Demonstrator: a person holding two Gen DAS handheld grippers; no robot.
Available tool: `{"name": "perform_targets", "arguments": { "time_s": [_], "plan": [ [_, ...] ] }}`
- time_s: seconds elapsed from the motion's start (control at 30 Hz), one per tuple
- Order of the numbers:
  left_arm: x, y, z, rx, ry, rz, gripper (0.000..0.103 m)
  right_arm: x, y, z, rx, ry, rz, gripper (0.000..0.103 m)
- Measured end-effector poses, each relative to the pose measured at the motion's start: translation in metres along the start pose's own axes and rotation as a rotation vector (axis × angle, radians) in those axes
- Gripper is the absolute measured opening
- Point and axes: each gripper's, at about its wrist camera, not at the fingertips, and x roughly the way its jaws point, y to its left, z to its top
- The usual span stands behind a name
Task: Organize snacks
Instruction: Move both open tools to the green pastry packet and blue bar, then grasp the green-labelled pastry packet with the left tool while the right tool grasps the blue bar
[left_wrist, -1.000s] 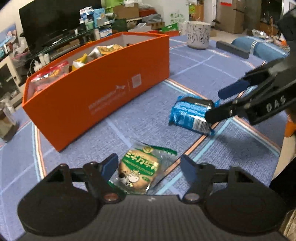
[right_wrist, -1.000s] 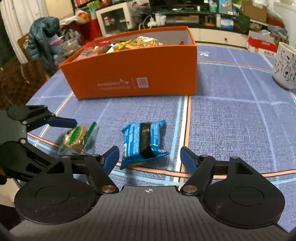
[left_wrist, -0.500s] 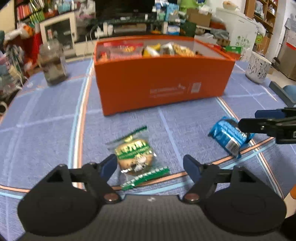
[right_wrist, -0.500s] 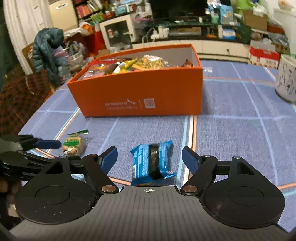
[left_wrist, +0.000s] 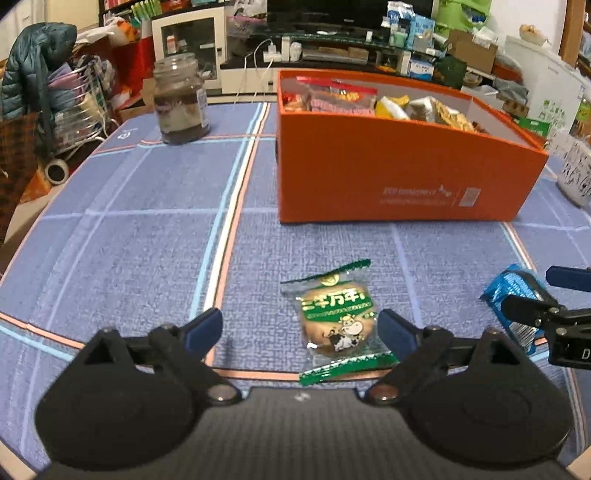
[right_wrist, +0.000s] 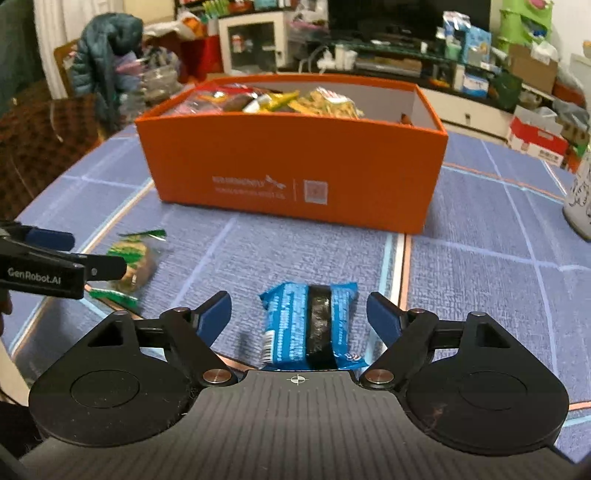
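Observation:
A green-edged packet with a round biscuit (left_wrist: 334, 319) lies flat on the blue tablecloth between the fingers of my left gripper (left_wrist: 300, 328), closer to the right finger. Its jaws are opening and no pad touches the packet. A blue wrapped snack with a black band (right_wrist: 313, 325) lies between the fingers of my right gripper (right_wrist: 298, 313), whose jaws are also opening, clear of the wrapper. Behind both stands an orange box (left_wrist: 399, 173) filled with several snack packets. The biscuit packet (right_wrist: 133, 258) and the left gripper (right_wrist: 92, 254) show at the left of the right wrist view.
A glass jar (left_wrist: 181, 99) stands at the far left of the table. A white patterned mug (right_wrist: 581, 199) stands at the right edge. The table's round front edge (left_wrist: 14, 467) runs just under both grippers. Cluttered shelves and a chair with a jacket (right_wrist: 105, 62) lie beyond.
Both grippers' jaws have widened. The left wrist has rolled level and swung, so the box now sits upright ahead. The right gripper drew closer over the blue snack.

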Motion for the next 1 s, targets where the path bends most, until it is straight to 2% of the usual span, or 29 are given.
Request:
{"name": "perform_targets", "arguments": {
  "time_s": [0.47, 0.73, 0.9, 1.0],
  "plan": [
    [0.014, -0.029, 0.0, 0.025, 0.028, 0.029, 0.092, 0.01, -0.008, -0.008, 0.032, 0.058, -0.011, 0.076],
    [0.012, -0.016, 0.0, -0.015, 0.031, 0.041, 0.092, 0.011, -0.009, -0.008, 0.038, 0.067, -0.011, 0.076],
    [0.004, -0.001, 0.003, -0.053, 0.017, 0.025, 0.092, 0.008, -0.01, -0.007, 0.038, 0.053, -0.016, 0.078],
    [-0.001, 0.009, 0.003, -0.071, 0.0, 0.042, 0.092, 0.008, -0.009, -0.006, 0.029, 0.049, -0.025, 0.079]
  ]
}}
